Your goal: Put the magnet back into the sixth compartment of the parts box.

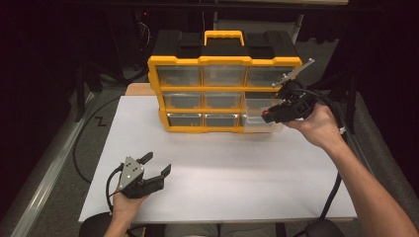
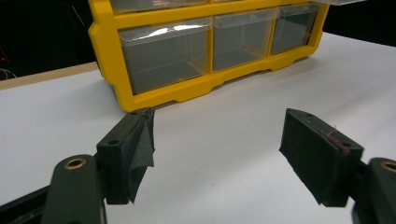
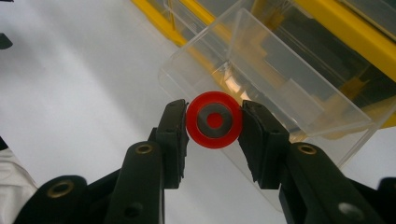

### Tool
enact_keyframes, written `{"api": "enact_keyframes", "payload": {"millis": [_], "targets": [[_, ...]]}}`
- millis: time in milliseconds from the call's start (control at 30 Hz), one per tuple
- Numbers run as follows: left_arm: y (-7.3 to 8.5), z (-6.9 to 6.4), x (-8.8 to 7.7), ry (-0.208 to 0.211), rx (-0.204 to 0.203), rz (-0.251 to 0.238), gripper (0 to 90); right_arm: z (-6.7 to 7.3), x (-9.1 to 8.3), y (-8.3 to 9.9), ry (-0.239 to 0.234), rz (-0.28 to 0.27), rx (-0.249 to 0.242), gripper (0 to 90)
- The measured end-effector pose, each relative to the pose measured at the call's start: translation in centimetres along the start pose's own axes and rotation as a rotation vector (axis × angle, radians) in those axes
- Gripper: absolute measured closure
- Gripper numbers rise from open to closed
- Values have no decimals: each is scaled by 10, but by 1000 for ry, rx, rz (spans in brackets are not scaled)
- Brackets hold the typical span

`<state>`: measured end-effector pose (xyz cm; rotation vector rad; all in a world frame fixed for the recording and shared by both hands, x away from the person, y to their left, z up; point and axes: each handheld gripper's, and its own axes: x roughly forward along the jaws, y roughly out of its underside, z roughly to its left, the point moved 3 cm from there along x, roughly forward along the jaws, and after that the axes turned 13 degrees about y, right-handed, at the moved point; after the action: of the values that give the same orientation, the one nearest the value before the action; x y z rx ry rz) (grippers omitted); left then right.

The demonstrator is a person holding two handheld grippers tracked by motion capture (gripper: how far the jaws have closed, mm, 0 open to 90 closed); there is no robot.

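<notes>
White and bare across most of its top, the desk (image 1: pixel 222 173) carries a yellow organizer (image 1: pixel 225 94) of clear drawers at its far edge, with dark surroundings behind it. I see my right claw (image 3: pixel 214 122) clamped on a red ring (image 3: pixel 214 120) with a grey band and red centre, one jaw pressing each side of it. The ring sits just above the open top of a clear drawer (image 3: pixel 280 84) that is pulled out of the organizer's lower right corner; in the high view the right claw (image 1: pixel 269 114) hangs at the front of that drawer (image 1: pixel 257 116). My left claw (image 1: pixel 157 165) rests low near the desk's near edge, well apart from the organizer, its jaws spread wide with nothing between them.
</notes>
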<state>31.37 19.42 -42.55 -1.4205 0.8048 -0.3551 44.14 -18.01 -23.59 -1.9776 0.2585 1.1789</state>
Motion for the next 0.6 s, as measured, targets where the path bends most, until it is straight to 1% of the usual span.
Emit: {"api": "enact_keyframes", "payload": {"millis": [267, 367, 433, 467, 500, 600], "targets": [[0, 0, 0, 0, -3, -1, 265, -5, 5, -5, 7, -5, 17, 642], [0, 1, 0, -2, -10, -6, 266, -7, 7, -7, 11, 6, 26, 642], [0, 1, 0, -1, -8, -5, 266, -9, 9, -8, 11, 8, 30, 642], [0, 1, 0, -1, -5, -1, 266, -9, 10, -9, 14, 13, 40, 642], [0, 0, 0, -1, -5, -1, 266, -10, 12, -9, 15, 10, 34, 642], [0, 1, 0, -1, -7, -5, 266, -11, 15, -10, 20, 18, 46, 642]]}}
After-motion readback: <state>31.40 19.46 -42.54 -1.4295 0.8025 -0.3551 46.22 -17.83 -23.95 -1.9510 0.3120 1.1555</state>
